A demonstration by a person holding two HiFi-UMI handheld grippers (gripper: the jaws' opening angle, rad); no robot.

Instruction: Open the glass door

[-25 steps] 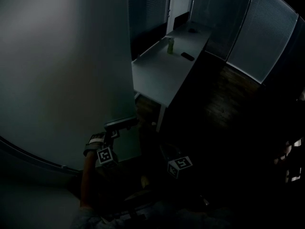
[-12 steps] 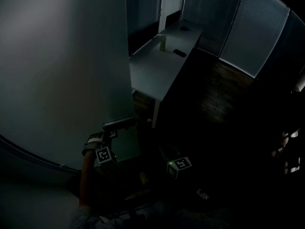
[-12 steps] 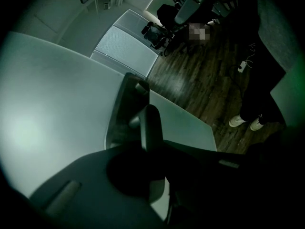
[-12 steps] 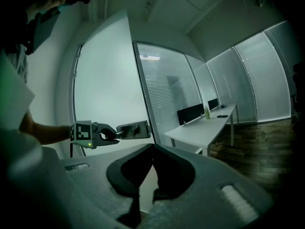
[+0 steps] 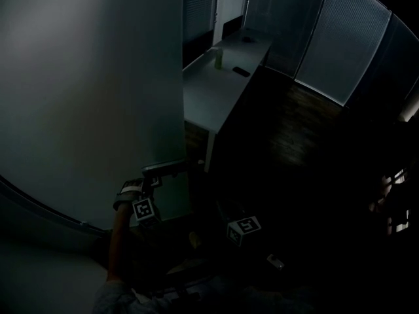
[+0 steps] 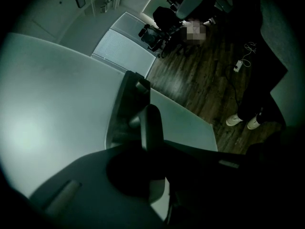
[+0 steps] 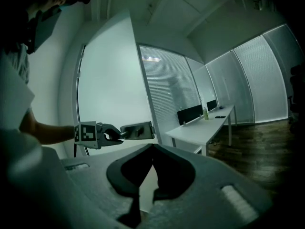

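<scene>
Squarely clamped — door handle [image 6: 151, 123] sits between left gripper [image 6: 153, 152] jaws.

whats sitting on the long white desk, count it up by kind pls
green bottle: 1
flat dark object, maybe a phone: 1
small dark object at the far end, too small to tell what: 1
total: 3, all on the white desk

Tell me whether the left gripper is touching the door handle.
Touching. The right gripper view shows the left gripper clamped on the door handle.
</scene>
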